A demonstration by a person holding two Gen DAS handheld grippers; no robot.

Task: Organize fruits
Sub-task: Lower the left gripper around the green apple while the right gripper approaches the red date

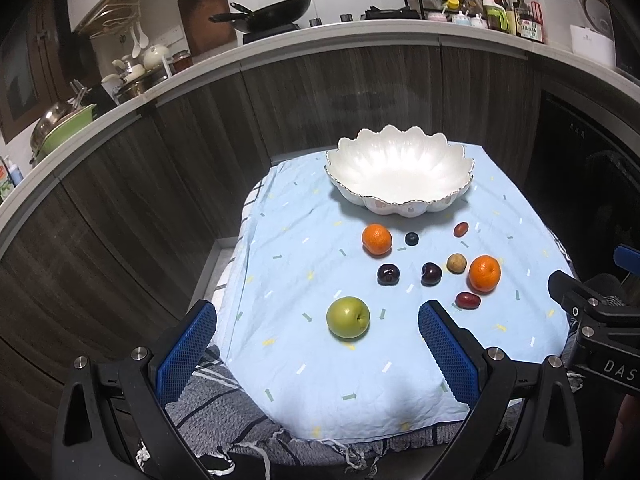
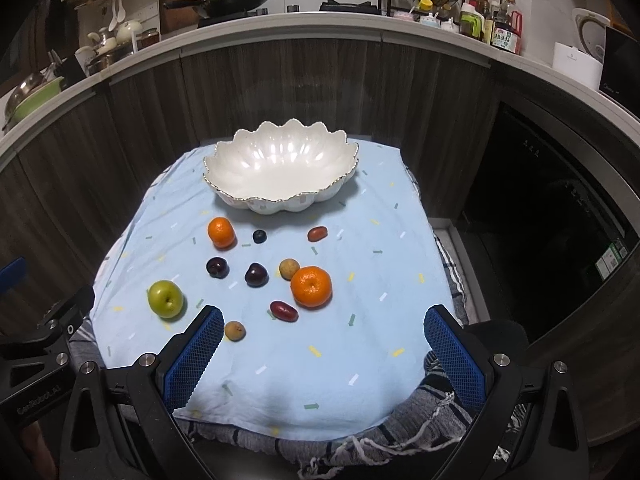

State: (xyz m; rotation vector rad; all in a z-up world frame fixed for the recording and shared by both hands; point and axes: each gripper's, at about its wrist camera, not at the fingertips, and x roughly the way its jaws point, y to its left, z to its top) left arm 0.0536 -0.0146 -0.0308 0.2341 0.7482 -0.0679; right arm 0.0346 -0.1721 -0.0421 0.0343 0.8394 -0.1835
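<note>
Toward the far edge of the cloth-covered counter (image 2: 392, 320) stands a white scalloped bowl (image 2: 280, 172) with a thin gold rim, and nothing lies inside it. All the fruit sits on the pale blue cloth (image 1: 304, 364) in front of the bowl. Nearest the bowl are a small orange (image 2: 221, 232), a blueberry (image 2: 259, 236) and a reddish oblong fruit (image 2: 317, 233), set in a loose row and apart from one another. Closer to the near edge lie two dark cherries (image 2: 217, 267), a tan round fruit (image 2: 289, 269) that sits just beside a larger orange (image 2: 311, 286), and a second red oblong fruit (image 2: 284, 311) near that orange. A green apple (image 1: 347, 317) rests alone toward the left side of the cloth, and another small tan fruit (image 2: 235, 331) lies just beside the left finger of the right tongs. The left tongs (image 1: 316, 356) are spread wide above the near edge, gripping nothing, with the apple ahead and between the blue pads. The right tongs (image 2: 324, 356) are likewise spread wide and empty over the near edge. Under the blue cloth a grey striped blanket with a fringe (image 2: 440, 436) shows at the near edge. Behind the counter runs dark wood cabinetry under a white worktop (image 1: 360, 26), which carries a black wok (image 1: 276, 10), bottles (image 1: 520, 12) and pots.
</note>
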